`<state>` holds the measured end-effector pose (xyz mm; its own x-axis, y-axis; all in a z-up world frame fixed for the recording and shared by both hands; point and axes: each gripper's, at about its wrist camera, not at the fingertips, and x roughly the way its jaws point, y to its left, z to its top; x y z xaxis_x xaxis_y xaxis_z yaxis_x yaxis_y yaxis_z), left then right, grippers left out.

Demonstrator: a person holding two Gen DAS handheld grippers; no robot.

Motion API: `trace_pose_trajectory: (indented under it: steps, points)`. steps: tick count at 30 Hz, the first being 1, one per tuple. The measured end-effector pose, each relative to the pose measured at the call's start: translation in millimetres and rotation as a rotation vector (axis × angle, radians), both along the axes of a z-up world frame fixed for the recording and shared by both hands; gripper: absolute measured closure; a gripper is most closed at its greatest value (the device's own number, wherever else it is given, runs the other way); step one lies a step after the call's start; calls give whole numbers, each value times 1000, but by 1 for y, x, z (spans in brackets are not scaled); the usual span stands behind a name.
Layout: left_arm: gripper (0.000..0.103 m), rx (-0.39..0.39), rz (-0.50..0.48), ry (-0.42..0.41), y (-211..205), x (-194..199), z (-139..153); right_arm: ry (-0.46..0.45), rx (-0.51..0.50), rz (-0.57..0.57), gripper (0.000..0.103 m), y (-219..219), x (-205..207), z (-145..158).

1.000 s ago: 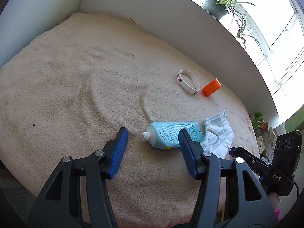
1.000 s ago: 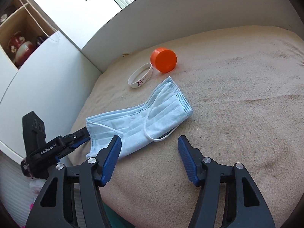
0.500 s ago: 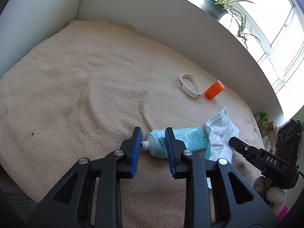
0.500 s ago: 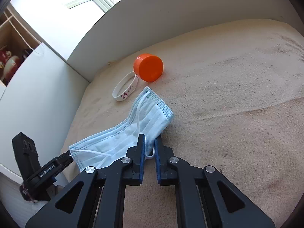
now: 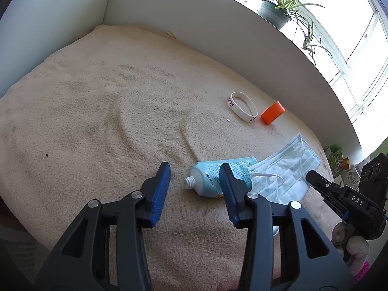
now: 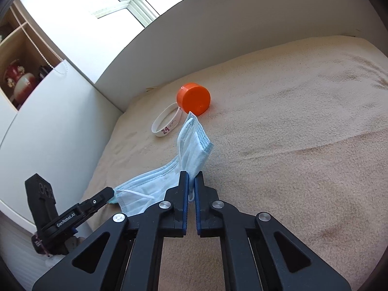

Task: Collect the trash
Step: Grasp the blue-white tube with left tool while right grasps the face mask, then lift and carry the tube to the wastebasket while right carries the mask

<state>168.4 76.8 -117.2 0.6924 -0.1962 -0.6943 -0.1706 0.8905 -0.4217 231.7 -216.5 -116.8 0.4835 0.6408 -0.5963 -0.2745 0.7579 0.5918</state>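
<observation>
Right hand-held gripper: jaws pinched nearly together on the near edge of the blue face mask. A second ago stood wide over the mask lying flat; now clamped, and the far half of the mask stands up off the blanket, folded and tilted toward the orange cap. Rest of the mask still trails on the bed toward the left gripper's tip. Grasp looks secured; lift apparently just starting.

Left hand-held gripper: jaws part-open and opening, blue pads either side of the capless neck of the light-blue tube. Half a second ago pinched close around that neck; now spread again, no pad pressing on it. Tube flat on the tan blanket, neck pointing left, far end touching the mask. Reads as a missed or abandoned first try; regrasp likely needed further along the body.

Beyond: white wristband just beside the orange cap, both well apart from the tube, untouched. No bin in view.

Task early: one item gripped, three on the bed.
</observation>
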Motion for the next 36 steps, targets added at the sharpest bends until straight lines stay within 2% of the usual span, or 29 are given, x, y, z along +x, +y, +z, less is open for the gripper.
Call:
trace_pose_trajectory:
  steps: [2, 4, 5, 6, 8, 24, 36]
  points:
    - [61, -8, 14, -15, 0, -1, -2, -9, -3, -1, 100, -3, -2, 2]
    - [63, 19, 5, -22, -4, 0, -1, -23, -11, -1, 100, -5, -4, 5]
    - [74, 26, -4, -28, -6, 0, 0, -30, -14, -1, 100, -6, -5, 7]
    - [79, 22, -8, -36, -6, -1, 1, -38, -16, 0, 100, -8, -6, 9]
    - [82, 13, -2, -42, -5, -3, 4, -59, -20, 2, 100, -10, -10, 14]
    - [85, -15, 37, -118, 16, -43, 39, -217, -49, 31, 100, -30, -45, 59]
    - [85, -9, -10, -162, 8, -71, 63, -275, -45, 77, 100, -33, -70, 79]
